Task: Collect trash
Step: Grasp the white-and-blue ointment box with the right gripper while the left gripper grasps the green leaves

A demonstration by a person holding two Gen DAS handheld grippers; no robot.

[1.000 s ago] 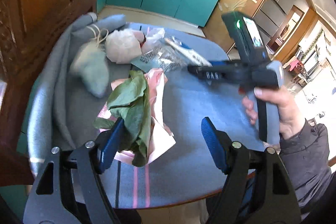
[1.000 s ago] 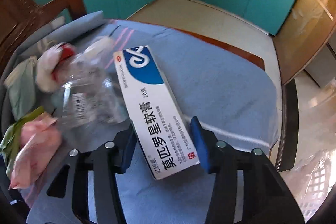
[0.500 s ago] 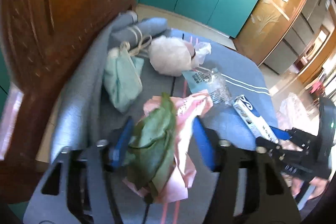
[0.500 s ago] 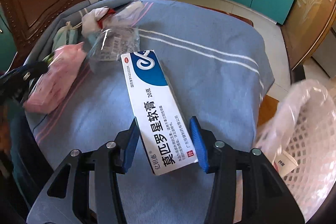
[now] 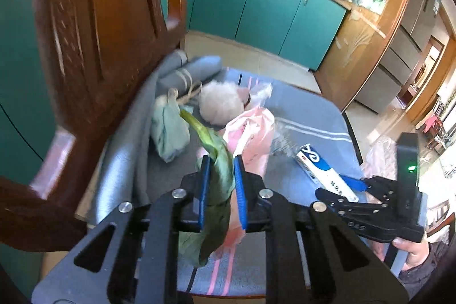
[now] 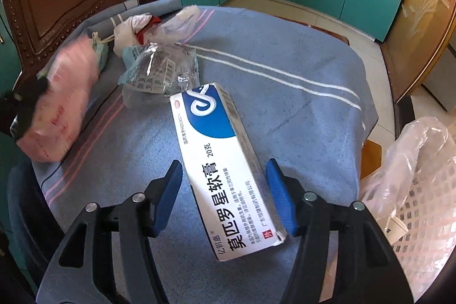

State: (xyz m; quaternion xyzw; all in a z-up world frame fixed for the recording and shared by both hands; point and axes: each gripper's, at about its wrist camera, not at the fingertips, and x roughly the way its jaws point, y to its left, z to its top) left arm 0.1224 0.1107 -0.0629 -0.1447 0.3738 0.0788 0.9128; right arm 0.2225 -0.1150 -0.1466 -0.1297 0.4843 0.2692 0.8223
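My left gripper (image 5: 221,170) is shut on a green leaf (image 5: 221,175) together with a pink plastic bag (image 5: 250,133), lifted off the blue cloth on the chair seat (image 5: 307,116). My right gripper (image 6: 225,175) holds a white and blue ointment box (image 6: 219,158) between its blue pads, above the cloth (image 6: 285,110). The box also shows in the left wrist view (image 5: 325,173). The pink bag (image 6: 62,110) shows blurred at the left of the right wrist view.
On the cloth lie a clear printed wrapper (image 6: 159,73), a white plastic bag with something red (image 6: 136,27), a white fluffy ball (image 5: 219,104) and a pale green pouch (image 5: 168,130). A white lattice basket lined with clear plastic (image 6: 413,190) stands at the right. The wooden chair back (image 5: 94,47) rises at the left.
My left gripper closed on the leaf and pink bag and lifted them. My right gripper carried the box rightward toward the basket, and its jaws stand a little wider than before.
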